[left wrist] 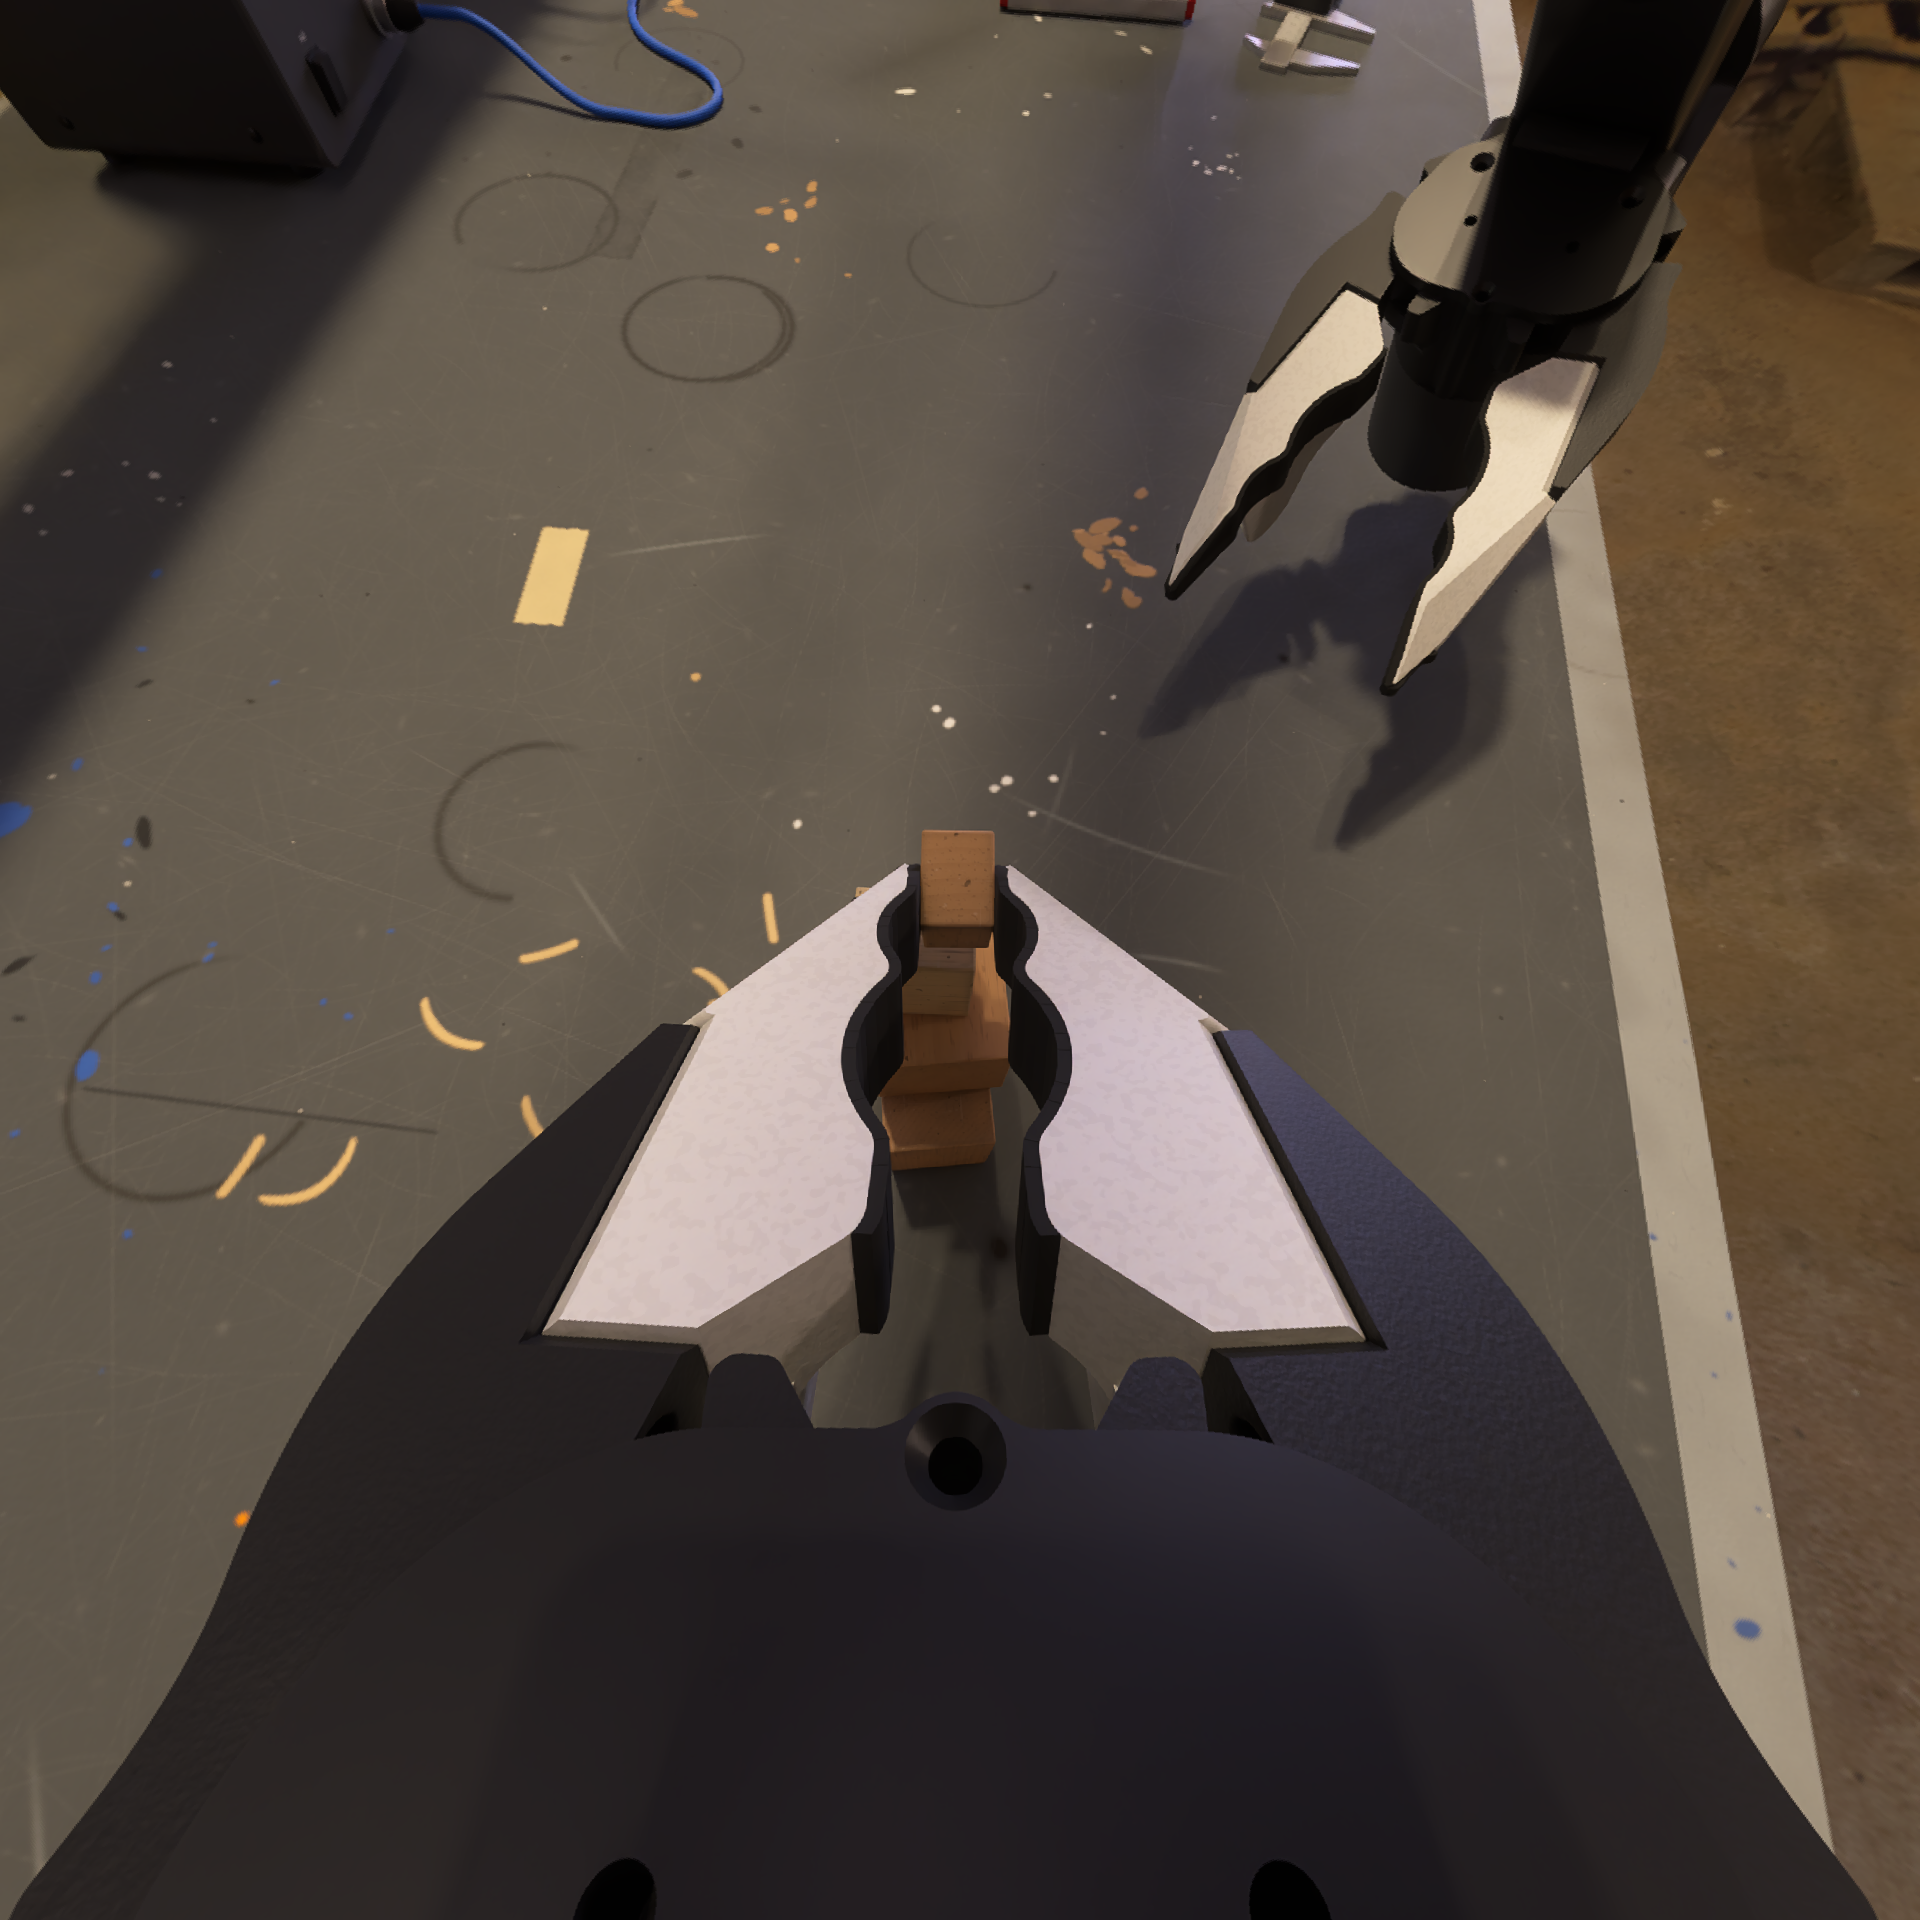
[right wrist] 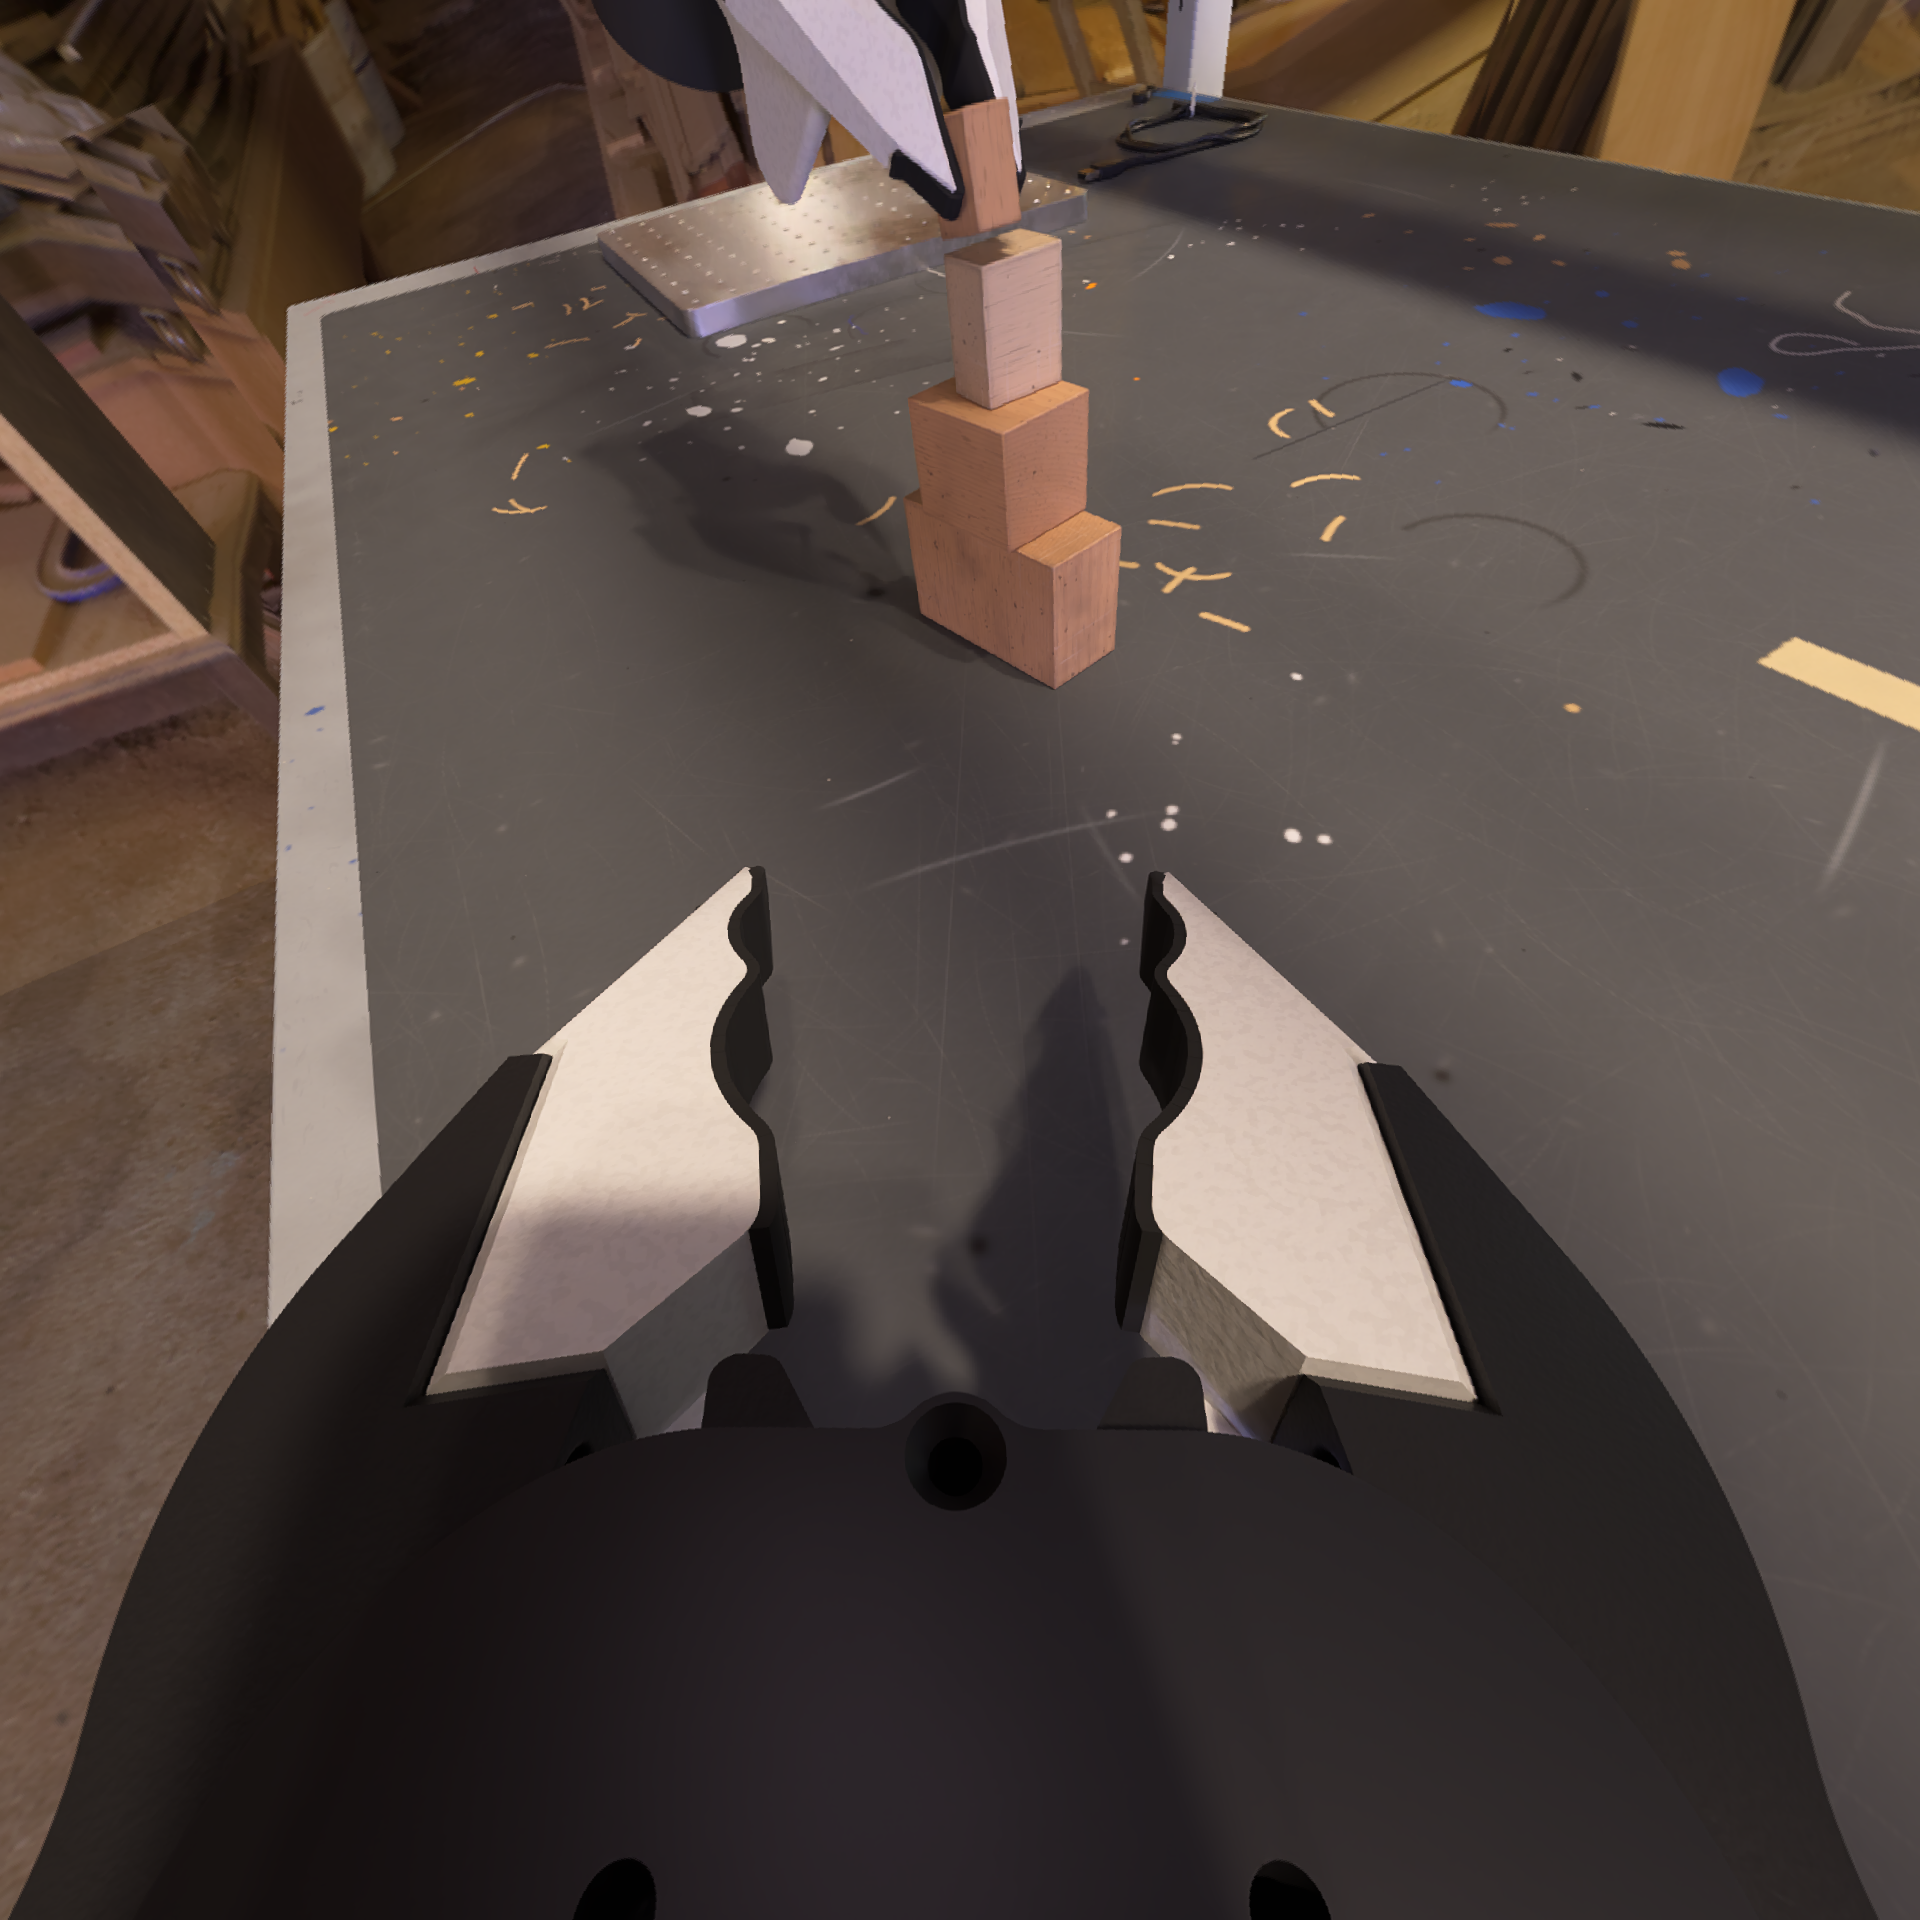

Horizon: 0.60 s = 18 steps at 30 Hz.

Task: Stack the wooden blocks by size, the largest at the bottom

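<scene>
Where the dark grey worktop [right wrist: 1351,935] stretched away, scratched and flecked with white, yellow and blue paint, it carried everything else in view, with a perforated metal plate [right wrist: 790,249] lying flat near its far left corner and a strip of tan tape [right wrist: 1844,681] stuck down at the right. Near the middle of that surface stood the largest block [right wrist: 1013,597], resting directly on the worktop. On top of it sat the second block [right wrist: 997,457], turned slightly and set toward the back corner so that a step of the lower one showed at the right. Above that stood the third block [right wrist: 1006,317], narrower and upright. The smallest block [right wrist: 982,166] was at the very top, tilted a little, its lower corner touching or just above the third; which of the two could not be told. It was pinched between the fingers of the left gripper [left wrist: 957,883], which reached down over the tower and clamped it on two sides. The right gripper [right wrist: 956,883] hung well apart from the stack, low over bare worktop, its fingers spread wide with nothing between them.
</scene>
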### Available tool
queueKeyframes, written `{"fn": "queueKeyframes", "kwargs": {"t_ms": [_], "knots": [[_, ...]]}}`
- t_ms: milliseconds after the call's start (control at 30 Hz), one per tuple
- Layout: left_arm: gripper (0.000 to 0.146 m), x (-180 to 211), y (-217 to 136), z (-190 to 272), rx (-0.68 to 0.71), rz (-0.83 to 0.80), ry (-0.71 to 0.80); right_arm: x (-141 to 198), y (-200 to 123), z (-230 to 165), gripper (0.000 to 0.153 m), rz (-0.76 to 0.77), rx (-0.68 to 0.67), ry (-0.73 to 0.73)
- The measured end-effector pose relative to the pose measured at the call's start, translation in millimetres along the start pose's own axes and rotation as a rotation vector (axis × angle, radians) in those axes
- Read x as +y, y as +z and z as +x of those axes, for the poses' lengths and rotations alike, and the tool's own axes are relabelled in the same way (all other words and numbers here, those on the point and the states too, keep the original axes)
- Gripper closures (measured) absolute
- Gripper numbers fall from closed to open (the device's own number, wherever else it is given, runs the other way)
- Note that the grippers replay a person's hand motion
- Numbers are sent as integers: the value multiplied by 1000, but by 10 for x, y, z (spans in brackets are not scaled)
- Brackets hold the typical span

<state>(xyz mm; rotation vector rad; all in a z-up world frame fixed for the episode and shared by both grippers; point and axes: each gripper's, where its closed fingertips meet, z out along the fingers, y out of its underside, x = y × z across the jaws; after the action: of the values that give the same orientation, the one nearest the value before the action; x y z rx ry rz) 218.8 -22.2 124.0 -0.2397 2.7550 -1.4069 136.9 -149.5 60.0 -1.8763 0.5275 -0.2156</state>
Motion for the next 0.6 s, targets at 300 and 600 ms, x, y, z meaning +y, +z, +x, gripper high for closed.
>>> {"fn": "queueKeyframes", "kwargs": {"t_ms": [300, 600], "knots": [[133, 25, 37, -52, 16, -24, -3, -14, 1, 23, 81, 11, 7, 6], [133, 39, 60, -65, 19, -31, 2, -28, 22, 29, 81, 14, 7, 8]]}}
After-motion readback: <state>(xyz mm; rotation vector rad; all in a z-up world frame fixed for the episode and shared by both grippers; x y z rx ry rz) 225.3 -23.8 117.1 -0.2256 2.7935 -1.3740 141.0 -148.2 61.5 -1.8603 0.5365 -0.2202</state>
